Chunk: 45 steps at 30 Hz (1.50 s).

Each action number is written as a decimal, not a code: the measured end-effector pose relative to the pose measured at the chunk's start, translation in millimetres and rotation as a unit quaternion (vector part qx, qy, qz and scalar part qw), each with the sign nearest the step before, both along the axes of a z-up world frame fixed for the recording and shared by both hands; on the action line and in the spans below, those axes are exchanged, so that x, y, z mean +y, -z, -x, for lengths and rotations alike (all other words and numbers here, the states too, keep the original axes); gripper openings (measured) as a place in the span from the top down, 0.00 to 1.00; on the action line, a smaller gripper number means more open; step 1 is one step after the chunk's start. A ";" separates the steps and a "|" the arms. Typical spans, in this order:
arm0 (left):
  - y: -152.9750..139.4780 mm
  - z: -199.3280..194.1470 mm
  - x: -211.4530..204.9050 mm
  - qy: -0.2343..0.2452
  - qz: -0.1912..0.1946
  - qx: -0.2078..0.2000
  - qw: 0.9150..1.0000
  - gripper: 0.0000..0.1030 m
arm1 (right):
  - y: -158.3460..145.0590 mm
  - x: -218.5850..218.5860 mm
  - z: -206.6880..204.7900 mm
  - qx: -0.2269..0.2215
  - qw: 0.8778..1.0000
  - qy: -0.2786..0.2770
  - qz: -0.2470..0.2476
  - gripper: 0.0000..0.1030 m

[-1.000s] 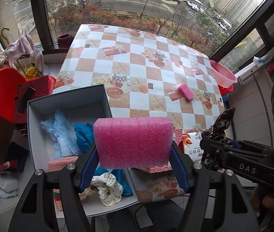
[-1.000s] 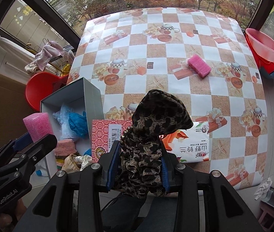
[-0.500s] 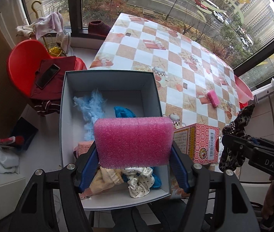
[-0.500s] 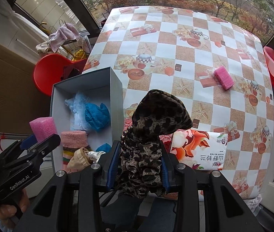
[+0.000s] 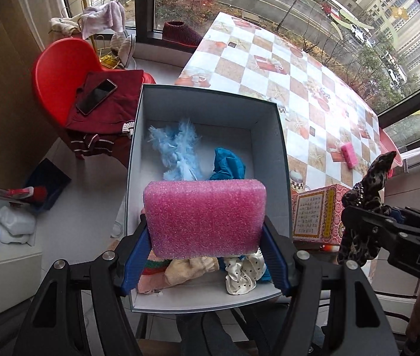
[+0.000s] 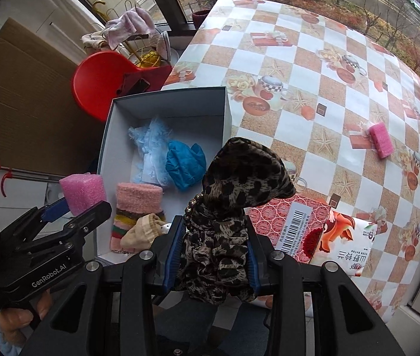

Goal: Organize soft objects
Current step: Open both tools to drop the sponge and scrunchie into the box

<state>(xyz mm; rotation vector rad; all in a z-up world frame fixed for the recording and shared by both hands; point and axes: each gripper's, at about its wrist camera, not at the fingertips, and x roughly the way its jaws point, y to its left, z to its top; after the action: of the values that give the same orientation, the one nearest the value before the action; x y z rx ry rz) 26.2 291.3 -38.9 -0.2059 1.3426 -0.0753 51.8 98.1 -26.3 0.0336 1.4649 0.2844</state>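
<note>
A: What's gripped?

B: Two things. The left gripper (image 5: 205, 259) clamps a pink foam block (image 5: 205, 217) between its blue pads, above the near end of the open grey box (image 5: 281, 160). The right gripper (image 6: 215, 259) squeezes a leopard-print scrunchie (image 6: 233, 207) at a narrower gap, just right of the box.

A: How many foam blocks altogether?

B: Two: the held one, and a smaller pink block (image 6: 381, 140) lying far out on the checked tablecloth (image 6: 313, 68).

A: And inside the box?

B: Six soft pieces: a pale blue feather tuft (image 6: 150, 145), a teal cloth (image 6: 184, 163), a pink striped fuzzy sock (image 6: 135, 210), a beige scrunchie (image 5: 190, 268), a white dotted scrunchie (image 5: 244, 273), and a blue scrap mostly hidden beside it.

A: Around it?

B: One red patterned carton (image 6: 287, 222) and one snack bag (image 6: 346, 243) to its right; one red chair (image 5: 61, 68) with one phone (image 5: 95, 95) on it to its left.

A: Any change from a second ago?

B: Both grips are unchanged. The foam was over the box's right wall then; now it hangs over the interior, and the scrunchie has shifted towards the box too.
</note>
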 end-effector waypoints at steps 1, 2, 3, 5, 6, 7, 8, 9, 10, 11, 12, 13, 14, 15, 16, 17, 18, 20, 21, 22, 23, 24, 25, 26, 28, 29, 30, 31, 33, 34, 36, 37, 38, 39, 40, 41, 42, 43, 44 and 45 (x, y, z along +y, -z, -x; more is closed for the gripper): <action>0.6 0.3 0.3 0.000 -0.002 0.000 1.000 0.30 | 1.0 2.9 -0.4 0.001 1.000 -0.004 -0.001 0.62; 1.3 0.5 0.8 -0.001 -0.004 0.001 1.000 0.30 | 2.1 5.7 -0.8 0.003 1.000 -0.007 -0.002 0.62; 2.6 0.3 1.7 -0.002 -0.005 0.003 1.000 0.30 | 3.3 8.6 -1.3 0.005 1.000 -0.011 -0.003 0.62; 4.4 0.0 3.4 -0.004 -0.006 0.006 1.000 0.30 | 5.3 13.3 -2.9 0.007 1.000 -0.016 -0.005 0.62; 5.3 -0.5 4.0 -0.005 -0.007 0.007 1.000 0.30 | 6.0 15.4 -3.5 0.008 1.000 -0.018 -0.006 0.62; 6.3 -0.7 4.6 -0.006 -0.008 0.008 1.000 0.30 | 6.6 17.7 -4.3 0.008 1.000 -0.021 -0.006 0.62; 7.4 -1.1 5.1 -0.006 -0.010 0.010 1.000 0.30 | 7.6 19.9 -5.2 0.008 1.000 -0.023 -0.007 0.62; 8.3 -1.9 5.3 -0.006 -0.011 0.011 1.000 0.30 | 8.6 21.9 -5.9 0.009 1.000 -0.024 -0.008 0.62; 9.6 -2.8 5.3 -0.005 -0.013 0.012 1.000 0.30 | 9.8 23.8 -6.9 0.010 1.000 -0.026 -0.009 0.62; 10.8 -3.7 5.3 -0.005 -0.014 0.014 1.000 0.30 | 10.7 25.9 -7.5 0.011 1.000 -0.027 -0.009 0.62; 11.8 -5.1 4.9 -0.004 -0.015 0.015 1.000 0.30 | 12.1 27.7 -8.5 0.013 0.999 -0.028 -0.010 0.62; 13.0 -6.3 4.6 -0.004 -0.016 0.016 1.000 0.30 | 13.4 28.5 -10.3 0.014 0.999 -0.029 -0.011 0.62; 14.1 -7.5 4.3 -0.003 -0.017 0.017 1.000 0.30 | 14.6 30.4 -11.5 0.016 0.999 -0.030 -0.012 0.62; 15.4 -8.6 4.3 -0.002 -0.019 0.018 1.000 0.30 | 15.6 32.0 -12.6 0.017 0.999 -0.032 -0.012 0.62; 16.5 -10.1 4.2 -0.002 -0.021 0.019 1.000 0.30 | 16.6 33.4 -14.0 0.017 0.999 -0.033 -0.012 0.62; 17.8 -11.9 4.4 -0.002 -0.022 0.020 1.000 0.30 | 17.5 34.4 -15.2 0.017 0.999 -0.033 -0.012 0.62; 18.8 -13.2 3.7 -0.001 -0.023 0.021 1.000 0.30 | 18.3 35.5 -17.1 0.017 0.999 -0.034 -0.012 0.62; 21.1 -17.0 3.5 -0.001 -0.027 0.021 0.999 0.30 | 20.2 37.8 -21.1 0.018 0.999 -0.034 -0.012 0.62; 22.3 -19.1 2.8 0.000 -0.031 0.020 0.999 0.30 | 21.3 38.8 -23.6 0.019 0.999 -0.034 -0.013 0.62; 23.8 -21.3 2.3 0.000 -0.034 0.021 0.999 0.30 | 22.4 40.1 -26.1 0.021 0.999 -0.033 -0.014 0.62; 25.6 -23.7 1.8 0.000 -0.036 0.022 0.999 0.30 | 23.6 41.3 -28.1 0.021 0.999 -0.034 -0.015 0.62; 26.9 -25.9 1.2 0.000 -0.036 0.023 0.999 0.30 | 24.8 42.7 -30.7 0.022 0.999 -0.034 -0.015 0.62; 28.4 -28.1 0.8 -0.001 -0.036 0.025 0.999 0.30 | 26.0 44.2 -33.1 0.022 0.999 -0.035 -0.016 0.62; 29.8 -30.2 0.4 -0.001 -0.037 0.026 0.999 0.30 | 27.3 45.5 -35.7 0.023 0.999 -0.035 -0.016 0.62; 32.1 -34.7 -0.8 0.000 -0.040 0.028 0.999 0.30 | 29.3 47.5 -40.3 0.025 0.999 -0.034 -0.016 0.62; 33.5 -36.5 -1.3 0.001 -0.042 0.029 0.999 0.30 | 30.0 48.4 -42.6 0.025 0.999 -0.033 -0.017 0.62; 35.2 -38.7 -1.6 0.001 -0.044 0.030 0.999 0.30 | 30.7 49.3 -44.9 0.025 0.999 -0.033 -0.017 0.62; 36.9 -41.0 -1.7 0.002 -0.046 0.031 0.998 0.30 | 31.2 50.2 -47.0 0.026 0.999 -0.033 -0.017 0.62; 40.5 -44.6 -2.0 0.003 -0.049 0.035 0.998 0.30 | 33.0 51.4 -51.9 0.028 0.999 -0.031 -0.018 0.62; 42.6 -46.4 -2.0 0.004 -0.052 0.036 0.998 0.30 | 34.2 52.1 -54.3 0.028 0.999 -0.030 -0.019 0.62; 47.1 -51.1 -1.6 0.004 -0.054 0.040 0.998 0.30 | 36.6 52.8 -59.0 0.030 0.999 -0.029 -0.017 0.62; 49.2 -52.7 -1.3 0.003 -0.055 0.043 0.998 0.30 | 37.8 53.1 -61.2 0.030 0.999 -0.028 -0.017 0.62; 51.2 -54.3 -1.0 0.003 -0.056 0.045 0.997 0.30 | 38.5 53.4 -63.0 0.030 0.999 -0.028 -0.017 0.62; 52.7 -55.6 -1.0 0.002 -0.056 0.046 0.997 0.30 | 39.6 53.5 -64.8 0.030 0.999 -0.028 -0.016 0.62; 53.9 -56.9 -0.7 0.001 -0.056 0.047 0.997 0.30 | 40.7 53.7 -66.5 0.031 0.999 -0.027 -0.016 0.62; 55.1 -58.1 -0.5 0.001 -0.057 0.048 0.997 0.30 | 42.0 54.1 -68.3 0.032 0.999 -0.027 -0.016 0.62; 56.2 -59.4 -0.6 0.001 -0.057 0.049 0.997 0.30 | 43.3 54.7 -70.0 0.033 0.999 -0.027 -0.015 0.62; 57.1 -60.4 -0.7 0.001 -0.058 0.049 0.997 0.30 | 44.7 55.1 -71.8 0.034 0.999 -0.027 -0.014 0.62; 58.2 -61.2 -0.9 0.001 -0.059 0.050 0.997 0.30 | 45.8 55.7 -73.5 0.034 0.999 -0.028 -0.013 0.62; 59.4 -61.7 -1.2 0.002 -0.059 0.051 0.997 0.30 | 46.8 56.4 -75.1 0.035 0.999 -0.028 -0.012 0.62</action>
<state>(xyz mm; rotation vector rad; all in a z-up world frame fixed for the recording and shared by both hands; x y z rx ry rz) 87.9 290.1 -98.3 -0.1091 1.4448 0.0121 126.9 154.5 -73.1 0.0207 1.5333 0.3494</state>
